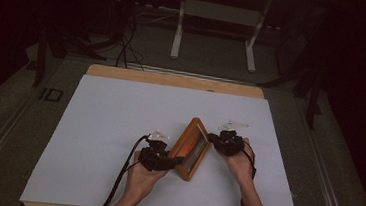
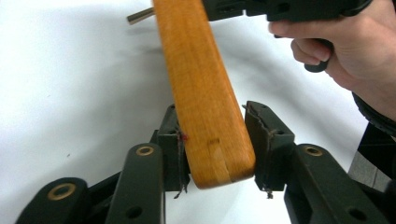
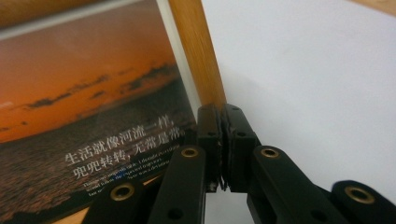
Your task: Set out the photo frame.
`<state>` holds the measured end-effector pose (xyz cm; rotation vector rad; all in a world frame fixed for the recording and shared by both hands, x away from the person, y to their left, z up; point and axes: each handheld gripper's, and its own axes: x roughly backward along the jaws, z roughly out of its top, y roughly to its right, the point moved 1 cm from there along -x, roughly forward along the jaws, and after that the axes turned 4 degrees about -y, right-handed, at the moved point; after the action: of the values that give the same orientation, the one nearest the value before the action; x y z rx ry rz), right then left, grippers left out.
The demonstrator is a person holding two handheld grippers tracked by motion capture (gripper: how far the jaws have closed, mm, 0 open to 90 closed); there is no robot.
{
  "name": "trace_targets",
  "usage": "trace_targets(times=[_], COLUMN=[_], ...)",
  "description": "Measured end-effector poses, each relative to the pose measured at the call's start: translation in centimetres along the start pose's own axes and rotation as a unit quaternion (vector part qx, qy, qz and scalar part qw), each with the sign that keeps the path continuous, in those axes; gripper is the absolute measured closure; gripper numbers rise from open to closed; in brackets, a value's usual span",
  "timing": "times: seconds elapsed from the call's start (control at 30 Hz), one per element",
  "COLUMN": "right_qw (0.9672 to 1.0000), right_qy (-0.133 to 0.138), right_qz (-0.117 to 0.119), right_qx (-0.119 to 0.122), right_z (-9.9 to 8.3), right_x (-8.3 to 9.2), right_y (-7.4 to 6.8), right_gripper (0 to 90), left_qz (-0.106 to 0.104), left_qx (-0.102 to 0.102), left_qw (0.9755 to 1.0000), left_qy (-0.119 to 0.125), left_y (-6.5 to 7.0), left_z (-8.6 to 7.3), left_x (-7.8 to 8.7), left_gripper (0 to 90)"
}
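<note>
Your left gripper [image 2: 212, 144] straddles the wooden picture frame's [image 2: 201, 93] corner, jaws narrowed, the right pad just clear. Your right gripper [image 3: 220, 140] is pinched nearly shut on the frame's thin edge. Frame's tilted above the white mat [image 1: 119, 122], between both hands. Seat the left pads squarely before lifting further.

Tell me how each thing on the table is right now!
Picture frame: wooden, tilted up off the white sheet, sunset photo facing the right tongs.
Left tongs: around the frame's corner, left pad touching, a small gap at the right pad.
Right tongs: shut at the frame's edge.
White sheet: flat on the table.
</note>
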<state>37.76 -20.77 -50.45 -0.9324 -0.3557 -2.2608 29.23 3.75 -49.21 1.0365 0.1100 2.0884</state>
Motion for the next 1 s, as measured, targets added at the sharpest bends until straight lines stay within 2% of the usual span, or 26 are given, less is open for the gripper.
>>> trace_targets(times=[0.2,0.23,0.5,0.57,0.73,0.9,1.0], right_qw=[0.9999,0.9999,0.9998,0.9997,0.9995,0.9994,0.9991], right_qy=[0.016,0.016,0.020,0.023,0.029,0.032,0.031], right_qz=[-0.006,-0.006,-0.008,-0.006,-0.002,0.003,0.008], right_qx=[0.001,0.001,0.003,0.004,0.015,0.015,0.027], right_z=[-0.8,-0.8,-1.8,-2.0,-2.3,-2.3,-2.3], right_x=[2.8,2.8,5.3,5.9,7.2,7.9,8.2], right_y=[0.8,0.8,1.4,1.7,2.2,2.6,2.7], right_gripper=[83.1,83.1,69.6,68.5,64.9,62.0,60.8], left_qz=[0.002,-0.001,-0.009,-0.008,-0.002,-0.012,-0.030], left_qx=[-0.023,-0.024,-0.052,-0.065,-0.112,-0.134,-0.138], left_qw=[0.9997,0.9997,0.9984,0.9975,0.9928,0.9892,0.9886], left_qy=[-0.008,-0.008,-0.021,-0.026,-0.043,-0.058,-0.052], left_y=[0.9,1.0,1.9,2.1,2.6,2.0,1.2], left_z=[0.7,0.8,1.5,1.7,2.2,2.8,3.4], left_x=[-0.3,-0.4,-0.8,-0.8,-0.8,-0.7,-0.5], left_gripper=[66.0,66.0,68.6,68.9,69.1,69.2,69.2])
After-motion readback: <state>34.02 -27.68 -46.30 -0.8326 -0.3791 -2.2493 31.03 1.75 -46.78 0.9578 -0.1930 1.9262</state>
